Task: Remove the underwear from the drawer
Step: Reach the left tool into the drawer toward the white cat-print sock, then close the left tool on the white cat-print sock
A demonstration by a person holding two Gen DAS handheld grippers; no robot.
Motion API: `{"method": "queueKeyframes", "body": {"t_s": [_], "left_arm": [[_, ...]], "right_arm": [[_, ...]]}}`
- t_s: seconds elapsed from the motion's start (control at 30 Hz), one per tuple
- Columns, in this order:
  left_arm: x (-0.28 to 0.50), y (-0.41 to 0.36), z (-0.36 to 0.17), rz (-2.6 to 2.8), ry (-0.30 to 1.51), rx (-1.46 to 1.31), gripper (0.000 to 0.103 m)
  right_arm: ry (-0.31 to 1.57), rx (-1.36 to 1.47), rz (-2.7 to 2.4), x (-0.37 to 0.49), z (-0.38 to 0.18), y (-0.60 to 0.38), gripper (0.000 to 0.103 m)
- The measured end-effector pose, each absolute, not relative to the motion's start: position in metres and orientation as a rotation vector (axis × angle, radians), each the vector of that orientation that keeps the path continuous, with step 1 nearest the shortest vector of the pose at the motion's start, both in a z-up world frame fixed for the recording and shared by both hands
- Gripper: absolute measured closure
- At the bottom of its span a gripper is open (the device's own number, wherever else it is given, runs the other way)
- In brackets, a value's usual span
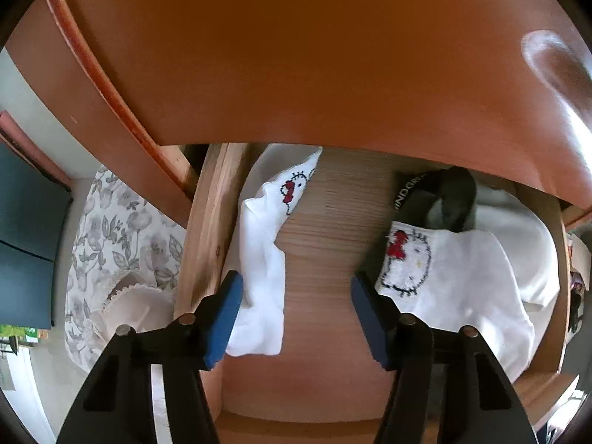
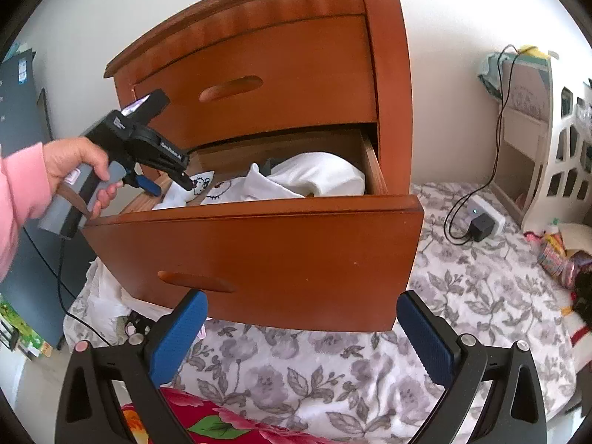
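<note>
The lower drawer [image 2: 259, 251] of a brown wooden nightstand stands pulled out. Inside lie two white pieces of underwear with a cartoon cat and red bow, one at the left wall [image 1: 259, 259] and one on the right [image 1: 444, 277]. A black waistband [image 1: 436, 196] shows behind the right one. My left gripper [image 1: 296, 281] points down into the drawer, open over the bare wooden floor between the two pieces, with nothing between its pads. A hand in a pink sleeve holds the left gripper [image 2: 170, 185] at the drawer's left end. My right gripper [image 2: 301, 298] hangs open, holding nothing, in front of the drawer front.
The shut upper drawer [image 2: 259, 74] overhangs the open one. Grey floral bedding [image 2: 462, 277] surrounds the nightstand. On it lie a power strip with a charger [image 2: 481, 222], a red floral cloth [image 2: 222, 421] and a lace-edged white garment [image 1: 137, 303]. A white lattice basket [image 2: 562, 155] stands at right.
</note>
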State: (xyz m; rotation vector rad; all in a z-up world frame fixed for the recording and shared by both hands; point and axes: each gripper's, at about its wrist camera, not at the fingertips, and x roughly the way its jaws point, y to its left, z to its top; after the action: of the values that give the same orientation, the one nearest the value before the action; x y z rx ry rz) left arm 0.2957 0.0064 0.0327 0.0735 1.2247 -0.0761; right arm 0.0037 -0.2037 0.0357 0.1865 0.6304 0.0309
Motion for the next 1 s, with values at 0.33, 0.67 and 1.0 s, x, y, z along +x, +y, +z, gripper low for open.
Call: {"method": "queueKeyframes", "body": {"t_s": [0.33,0.67,1.0], "left_arm": [[0.301,0.023,0.027,-0.026,1.220,0.014,0.054],[0.307,0.033,0.014,0.002,1.272,-0.047,0.075],[0.303,0.029,0.014,-0.012,1.249,-0.042,0.097]], "right_arm": [[0.637,0.195,0.047,0.005,0.034,-0.204,0.000],[0.643,0.181,0.041,0.006,0.034,-0.202,0.000],[0.655,0.150,0.032,0.006,0.035,-0.198,0.000]]}}
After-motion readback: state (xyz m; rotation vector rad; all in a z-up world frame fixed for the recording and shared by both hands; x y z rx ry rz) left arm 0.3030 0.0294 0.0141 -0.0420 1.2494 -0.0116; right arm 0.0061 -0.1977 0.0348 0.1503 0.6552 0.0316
